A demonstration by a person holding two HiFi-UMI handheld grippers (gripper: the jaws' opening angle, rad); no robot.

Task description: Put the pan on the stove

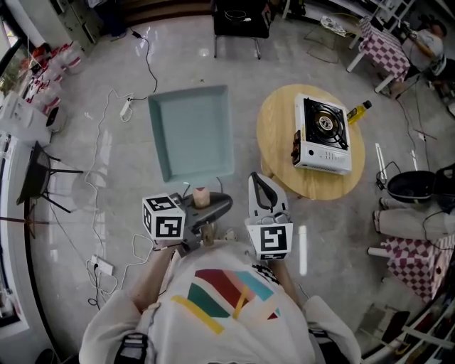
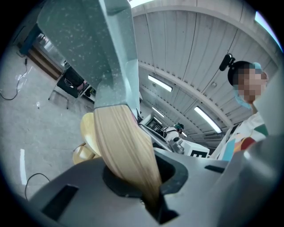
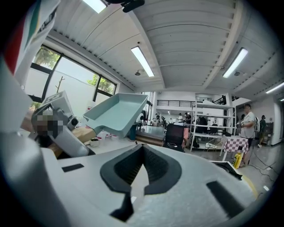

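Observation:
A square teal pan (image 1: 192, 131) with a wooden handle (image 1: 201, 197) hangs level in the air in front of me. My left gripper (image 1: 206, 206) is shut on that handle. In the left gripper view the handle (image 2: 124, 146) runs down between the jaws, and the pan (image 2: 88, 40) fills the top left. The white portable stove (image 1: 323, 134) sits on a round wooden table (image 1: 277, 135) to the right of the pan. My right gripper (image 1: 259, 182) is shut and empty; it points toward the table's near edge. In the right gripper view, the pan (image 3: 116, 113) shows at the left beyond the right gripper (image 3: 143, 147).
A yellow bottle (image 1: 359, 110) lies at the table's far right edge. Cables and a power strip (image 1: 126, 108) trail over the floor at the left. A black chair (image 1: 242, 18) stands behind, checked tables (image 1: 387, 46) at the right, a black stand (image 1: 39, 178) at the left.

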